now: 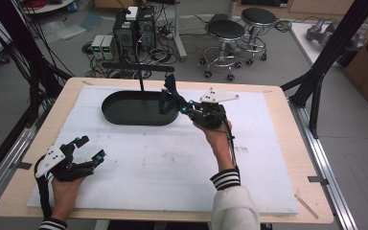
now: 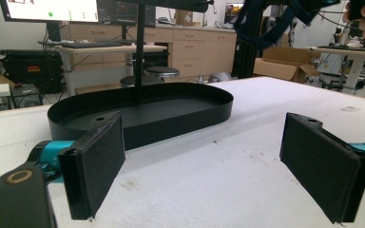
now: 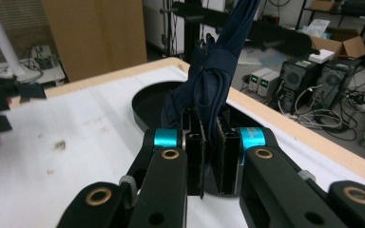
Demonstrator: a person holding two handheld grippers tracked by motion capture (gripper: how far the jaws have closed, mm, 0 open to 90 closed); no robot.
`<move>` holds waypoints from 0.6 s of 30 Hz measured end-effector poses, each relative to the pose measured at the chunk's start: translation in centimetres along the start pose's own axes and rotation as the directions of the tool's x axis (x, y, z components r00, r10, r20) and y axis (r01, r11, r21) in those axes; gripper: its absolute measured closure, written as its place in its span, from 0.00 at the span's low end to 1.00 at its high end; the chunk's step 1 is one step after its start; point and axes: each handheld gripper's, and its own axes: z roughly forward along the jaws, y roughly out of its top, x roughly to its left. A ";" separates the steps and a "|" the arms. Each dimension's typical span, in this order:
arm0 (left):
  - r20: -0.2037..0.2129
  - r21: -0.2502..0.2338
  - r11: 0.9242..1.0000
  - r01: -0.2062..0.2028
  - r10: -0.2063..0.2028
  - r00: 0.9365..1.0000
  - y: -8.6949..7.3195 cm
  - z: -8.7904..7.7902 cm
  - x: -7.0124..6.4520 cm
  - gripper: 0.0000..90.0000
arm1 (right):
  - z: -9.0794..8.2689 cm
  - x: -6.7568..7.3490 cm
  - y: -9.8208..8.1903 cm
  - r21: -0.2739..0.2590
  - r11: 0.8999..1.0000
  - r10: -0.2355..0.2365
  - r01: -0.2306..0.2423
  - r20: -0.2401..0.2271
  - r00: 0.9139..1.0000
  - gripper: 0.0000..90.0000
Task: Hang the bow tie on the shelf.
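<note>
A black oval tray (image 1: 124, 115) sits at the back of the white mat, and a thin upright post (image 1: 141, 84) with a crossbar (image 1: 139, 66) on top rises from it. My right gripper (image 1: 172, 104) hovers over the tray's right end, shut on a dark navy cloth (image 1: 168, 86). In the right gripper view the cloth (image 3: 214, 80) is bunched and knotted between the closed jaws of that gripper (image 3: 212, 156) and stretches upward. My left gripper (image 1: 91, 147) rests low at the front left, open and holding nothing. Its pads (image 2: 95, 166) point at the tray (image 2: 142, 111).
A white mat (image 1: 172, 158) covers the wooden table (image 1: 287, 158). Black frame struts (image 1: 330, 52) stand at both sides. Beyond the far edge are two stools (image 1: 225, 33), computer towers (image 1: 134, 28) and tangled cables on the floor.
</note>
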 end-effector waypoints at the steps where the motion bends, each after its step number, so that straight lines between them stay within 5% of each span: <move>1: 0.000 0.000 1.000 0.000 0.000 1.000 0.0 0.0 0.0 0.17 | 0.0 0.0 0.0 0.000 1.000 0.000 0.000 0.000 1.000 0.95; 18: -0.001 -0.002 1.000 0.002 -0.002 1.000 0.0 0.0 0.0 0.17 | 3.7 -1.5 2.7 -0.023 0.999 0.026 -0.025 0.044 0.999 0.95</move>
